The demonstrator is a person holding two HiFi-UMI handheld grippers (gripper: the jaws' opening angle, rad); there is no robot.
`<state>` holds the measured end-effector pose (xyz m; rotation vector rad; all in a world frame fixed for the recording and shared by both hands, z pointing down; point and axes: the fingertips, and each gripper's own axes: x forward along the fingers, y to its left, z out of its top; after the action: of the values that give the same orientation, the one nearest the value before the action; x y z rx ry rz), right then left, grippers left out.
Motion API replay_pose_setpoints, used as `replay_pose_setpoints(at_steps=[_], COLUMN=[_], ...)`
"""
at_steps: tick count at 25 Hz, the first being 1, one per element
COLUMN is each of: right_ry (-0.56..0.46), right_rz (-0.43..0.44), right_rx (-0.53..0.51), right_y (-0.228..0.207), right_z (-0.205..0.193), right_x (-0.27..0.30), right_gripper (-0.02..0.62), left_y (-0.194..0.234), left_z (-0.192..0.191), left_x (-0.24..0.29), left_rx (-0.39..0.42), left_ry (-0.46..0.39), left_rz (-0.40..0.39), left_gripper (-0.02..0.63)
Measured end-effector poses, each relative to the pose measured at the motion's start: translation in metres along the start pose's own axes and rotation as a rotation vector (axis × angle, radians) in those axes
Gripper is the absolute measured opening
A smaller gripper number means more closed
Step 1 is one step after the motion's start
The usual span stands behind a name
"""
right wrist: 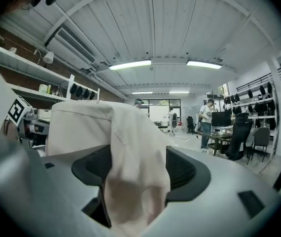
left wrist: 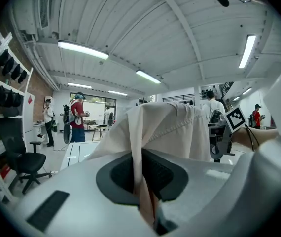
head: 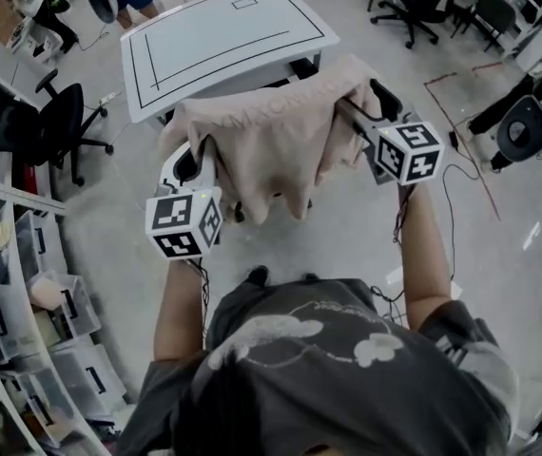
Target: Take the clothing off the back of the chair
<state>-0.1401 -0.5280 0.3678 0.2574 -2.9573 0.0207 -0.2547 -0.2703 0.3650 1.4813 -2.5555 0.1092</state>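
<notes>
A beige garment [head: 280, 141] hangs spread between my two grippers, in the air in front of a white table [head: 223, 36]. My left gripper [head: 198, 150] is shut on its left edge; in the left gripper view a fold of the garment [left wrist: 165, 127] is pinched between the dark pads of the left gripper [left wrist: 141, 181]. My right gripper [head: 349, 105] stands open at the garment's right end. In the right gripper view the garment [right wrist: 116, 142] lies loosely draped over and between the wide jaws of the right gripper [right wrist: 140, 174]. No chair back shows under the cloth.
A black office chair [head: 62, 122] stands at the left, with shelves of storage bins [head: 24, 302] beside it. More office chairs [head: 423, 3] and cables lie at the back right. People stand farther off in the room [left wrist: 76, 117].
</notes>
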Motion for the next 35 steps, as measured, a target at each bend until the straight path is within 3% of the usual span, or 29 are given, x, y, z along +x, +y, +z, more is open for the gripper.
replay_pose_setpoints(at_steps=[4,8,9,18,24,29,35], right_ry=[0.012,0.030,0.034,0.000,-0.048,-0.075,-0.097], right_rz=[0.075,0.118,0.116,0.129,0.183,0.197,0.224], right_rx=[-0.015,-0.109,-0.127,-0.056,-0.023,0.028,0.046], right_y=[0.001,0.013,0.014,0.002,0.008,0.010,0.014], right_z=[-0.001,-0.001,0.000,0.004,-0.005,-0.019,-0.027], right_x=[0.010,0.012,0.012,-0.027,-0.065,-0.079,-0.091], right_gripper=[0.217,0.025,0.004,-0.003,-0.003,-0.003,-0.003], left_y=[0.003,0.004,0.004,-0.005,-0.025,-0.039,-0.041], left_z=[-0.003,-0.005,-0.005,0.001,-0.004,-0.013,-0.023], left_x=[0.000,-0.005,-0.006,-0.042,-0.070,-0.084,-0.086], left_rx=[-0.003,-0.005,-0.008,-0.009,0.000,-0.042,-0.037], left_ry=[0.005,0.012,0.012,0.007,0.011,0.006,0.028], left_rz=[0.044,0.088,0.098,0.172,0.222,0.219,0.218], left_gripper=[0.011,0.011,0.011,0.009,0.009,0.009,0.009])
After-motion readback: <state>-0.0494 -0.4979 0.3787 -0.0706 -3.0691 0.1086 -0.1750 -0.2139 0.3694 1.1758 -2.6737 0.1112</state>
